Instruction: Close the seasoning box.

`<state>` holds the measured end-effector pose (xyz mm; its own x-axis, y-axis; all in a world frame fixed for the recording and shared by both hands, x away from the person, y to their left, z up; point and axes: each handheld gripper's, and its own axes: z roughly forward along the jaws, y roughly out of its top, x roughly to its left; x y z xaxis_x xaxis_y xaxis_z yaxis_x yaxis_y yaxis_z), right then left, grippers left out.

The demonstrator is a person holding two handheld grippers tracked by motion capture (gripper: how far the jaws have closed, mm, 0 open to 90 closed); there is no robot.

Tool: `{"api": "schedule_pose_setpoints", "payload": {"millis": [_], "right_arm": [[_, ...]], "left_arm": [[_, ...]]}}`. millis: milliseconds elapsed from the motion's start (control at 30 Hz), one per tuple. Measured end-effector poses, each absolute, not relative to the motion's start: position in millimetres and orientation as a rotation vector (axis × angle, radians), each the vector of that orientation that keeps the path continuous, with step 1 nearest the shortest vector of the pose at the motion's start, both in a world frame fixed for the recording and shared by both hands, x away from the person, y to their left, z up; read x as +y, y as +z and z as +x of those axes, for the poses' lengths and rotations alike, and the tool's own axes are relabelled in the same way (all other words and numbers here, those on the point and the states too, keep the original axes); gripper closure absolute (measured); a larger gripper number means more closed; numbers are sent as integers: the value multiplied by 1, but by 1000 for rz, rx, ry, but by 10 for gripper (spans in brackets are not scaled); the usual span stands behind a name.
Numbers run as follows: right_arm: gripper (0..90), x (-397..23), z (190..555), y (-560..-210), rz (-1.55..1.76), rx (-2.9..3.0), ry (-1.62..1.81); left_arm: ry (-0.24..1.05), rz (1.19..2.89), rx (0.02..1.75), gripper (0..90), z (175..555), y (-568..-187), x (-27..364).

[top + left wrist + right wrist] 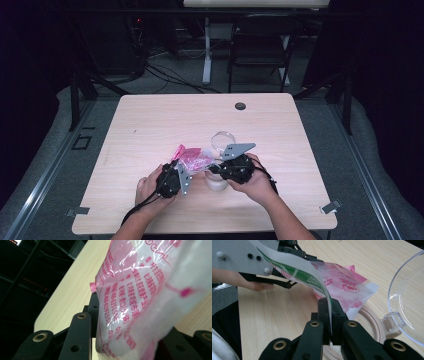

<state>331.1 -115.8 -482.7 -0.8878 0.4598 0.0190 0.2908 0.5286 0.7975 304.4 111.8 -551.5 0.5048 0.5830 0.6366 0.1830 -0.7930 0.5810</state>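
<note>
Left gripper (176, 176): closed on the pink bag (150, 300), held between its jaws
Right gripper (329, 315): clamped on the bag's edge strip, probably to tear it open
Jar (217, 181): below both grippers, lid (409, 295) swung open for filling

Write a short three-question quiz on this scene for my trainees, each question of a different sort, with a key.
1. True or false: the right gripper is shut on a strip of the pink bag.
2. What stands beside the bag? A) clear lidded jar B) metal pan C) blue cup
3. Fill in: the left gripper holds the ____.

Key: 1 true; 2 A; 3 pink bag.
</note>
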Motion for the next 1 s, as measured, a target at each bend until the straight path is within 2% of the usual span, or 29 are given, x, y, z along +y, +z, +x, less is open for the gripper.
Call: {"api": "schedule_pose_setpoints", "payload": {"millis": [267,700,867,1000], "right_arm": [[856,-117,332,-483,656,2563,1317],[851,-117,332,-482,663,2553,1333],[820,-116,332,-483,666,2554,1335],[754,-116,333,-482,686,2563,1374]], "left_arm": [[1168,2322,636,688,306,-555,111],[1092,2317,659,689,308,-557,113],[1042,2314,671,689,311,-559,114],[972,2315,680,689,313,-560,117]]}}
